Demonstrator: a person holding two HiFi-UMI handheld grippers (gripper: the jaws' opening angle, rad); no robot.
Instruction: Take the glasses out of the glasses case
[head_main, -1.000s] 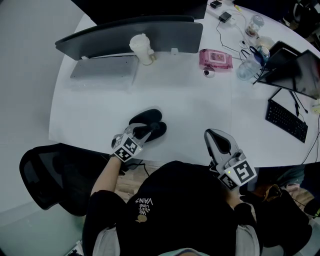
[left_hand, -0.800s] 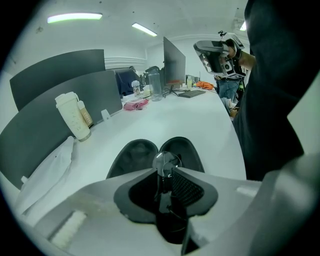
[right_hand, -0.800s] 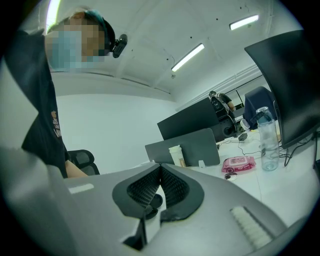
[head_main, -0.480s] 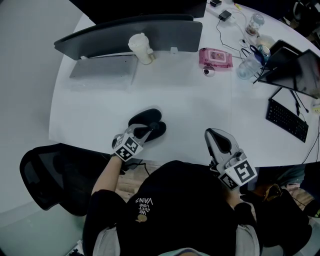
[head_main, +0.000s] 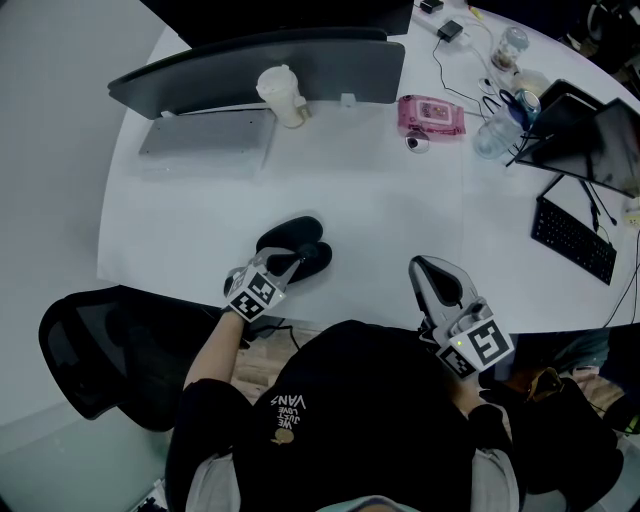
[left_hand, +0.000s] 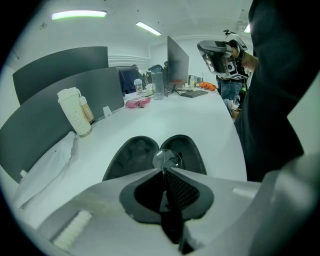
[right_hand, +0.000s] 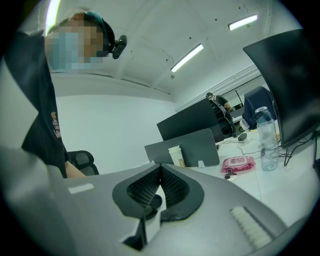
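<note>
- Left gripper view shows the glasses case (left_hand: 132, 156) lying open on the white counter (left_hand: 200, 117): two black oval shells side by side, with a clear round lens of the glasses (left_hand: 167, 159) above the hinge.
- The left hand-held gripper (left_hand: 163, 169) tilts steeply down at the case. The right hand-held gripper (right_hand: 159, 165) is level, well right of the case, its jaws together and empty.
- The left jaws have just been closing and pinch the glasses' rim over the case's middle.
</note>
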